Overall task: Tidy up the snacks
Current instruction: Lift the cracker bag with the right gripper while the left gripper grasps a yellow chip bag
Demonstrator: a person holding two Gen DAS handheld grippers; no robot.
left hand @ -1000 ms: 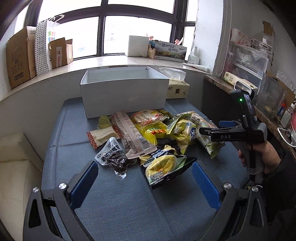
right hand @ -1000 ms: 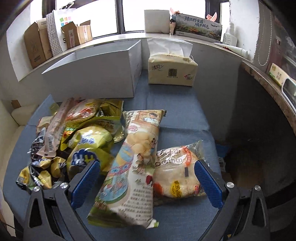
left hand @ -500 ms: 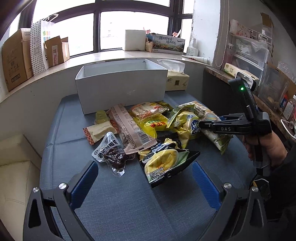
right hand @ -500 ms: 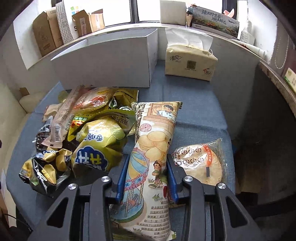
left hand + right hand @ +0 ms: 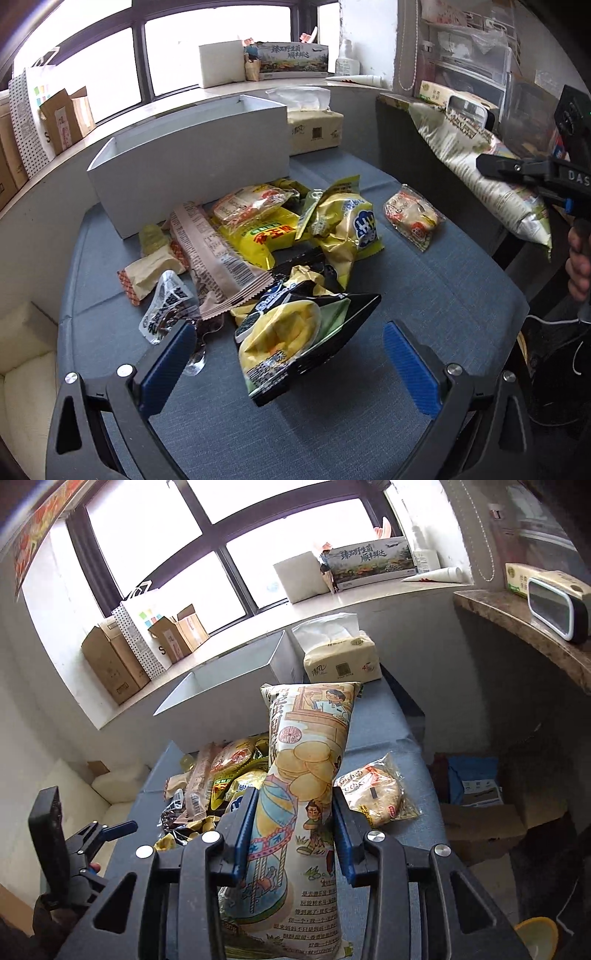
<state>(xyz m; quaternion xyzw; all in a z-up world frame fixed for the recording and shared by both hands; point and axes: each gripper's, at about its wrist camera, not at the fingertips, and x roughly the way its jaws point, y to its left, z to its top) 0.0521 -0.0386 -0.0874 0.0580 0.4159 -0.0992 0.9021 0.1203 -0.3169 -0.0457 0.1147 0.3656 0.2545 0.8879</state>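
Right fingers (image 5: 295,830) clamp the tall cartoon-printed chip bag (image 5: 306,775) (pale, puffy); left fingers (image 5: 288,363) gape.

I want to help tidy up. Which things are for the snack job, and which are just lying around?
For the job:
- long chip bag, held in the right gripper
- black bag in front of the left gripper
- yellow bag
- round cake pack
- white box

Just lying about:
- tissue pack
- cardboard boxes
- tube
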